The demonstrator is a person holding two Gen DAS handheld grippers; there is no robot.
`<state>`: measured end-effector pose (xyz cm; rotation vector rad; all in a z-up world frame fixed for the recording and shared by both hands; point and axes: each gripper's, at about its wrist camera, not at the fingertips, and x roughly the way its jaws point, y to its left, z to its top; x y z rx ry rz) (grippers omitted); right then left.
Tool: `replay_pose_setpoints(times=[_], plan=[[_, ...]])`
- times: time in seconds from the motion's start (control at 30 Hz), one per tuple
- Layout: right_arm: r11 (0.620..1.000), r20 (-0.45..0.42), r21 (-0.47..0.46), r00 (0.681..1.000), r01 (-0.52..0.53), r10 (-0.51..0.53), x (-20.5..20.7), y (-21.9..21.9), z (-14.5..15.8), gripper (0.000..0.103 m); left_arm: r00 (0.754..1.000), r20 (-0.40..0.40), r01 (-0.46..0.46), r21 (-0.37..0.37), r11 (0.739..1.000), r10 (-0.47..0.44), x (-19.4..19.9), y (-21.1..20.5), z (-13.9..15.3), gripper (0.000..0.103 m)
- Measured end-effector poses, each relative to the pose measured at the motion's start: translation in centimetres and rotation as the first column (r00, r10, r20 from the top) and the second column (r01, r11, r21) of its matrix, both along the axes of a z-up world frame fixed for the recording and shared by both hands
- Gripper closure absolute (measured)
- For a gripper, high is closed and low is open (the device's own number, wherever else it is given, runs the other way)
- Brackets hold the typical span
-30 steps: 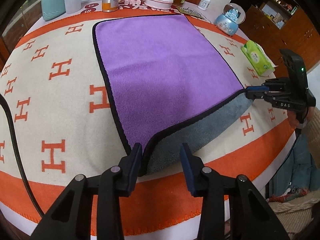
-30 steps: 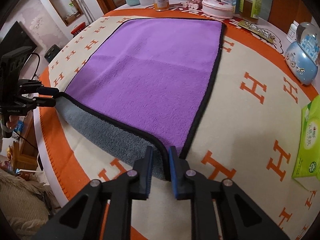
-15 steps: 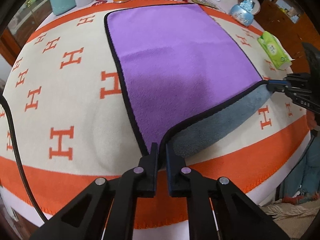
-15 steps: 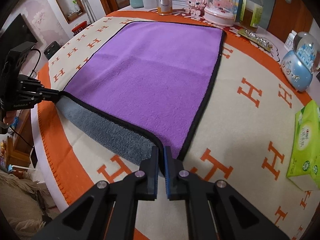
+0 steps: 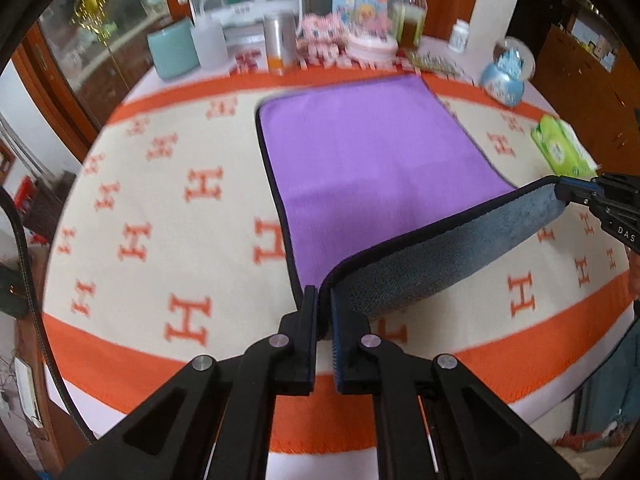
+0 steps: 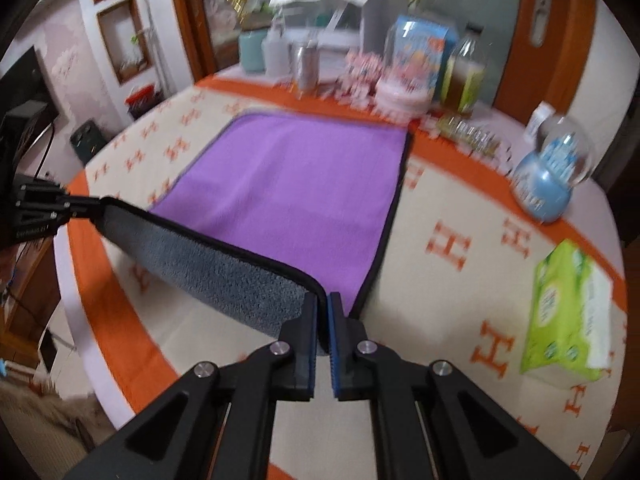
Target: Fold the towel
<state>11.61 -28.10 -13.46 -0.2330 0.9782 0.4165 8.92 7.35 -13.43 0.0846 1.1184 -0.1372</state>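
Note:
A purple towel with a black hem and grey underside lies on the table, also in the right wrist view. My left gripper is shut on its near left corner. My right gripper is shut on its near right corner and also shows in the left wrist view. The near edge is lifted off the table and stretched between both grippers, grey underside showing. The left gripper also shows at the left of the right wrist view.
The table carries a cream and orange cloth with H marks. A green tissue pack lies at the right. A blue snow globe, bottles, a can and toys stand along the far edge.
Both grippers closed on the towel's near corners and lifted them; the near edge now hangs raised above the table, and both views tilted up.

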Motion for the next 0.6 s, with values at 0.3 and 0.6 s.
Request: replay_pose_setpoints(times=[0.3, 0.6], plan=[[0.993, 0.15, -0.025, 0.983, 0.113, -0.108, 5.7, 1.8, 5.0, 0.099, 0.991, 0.136, -0.017, 0.014, 1.0, 0.015, 8.0, 1.0, 6.1, 0.099], [0.972, 0.206, -0.055, 0.955, 0.228, -0.213, 14.5, 3.9, 5.5, 0.098, 0.989, 0.146, -0.034, 0.011, 0.999, 0.033, 16.8, 2.3, 5.2, 0.099]])
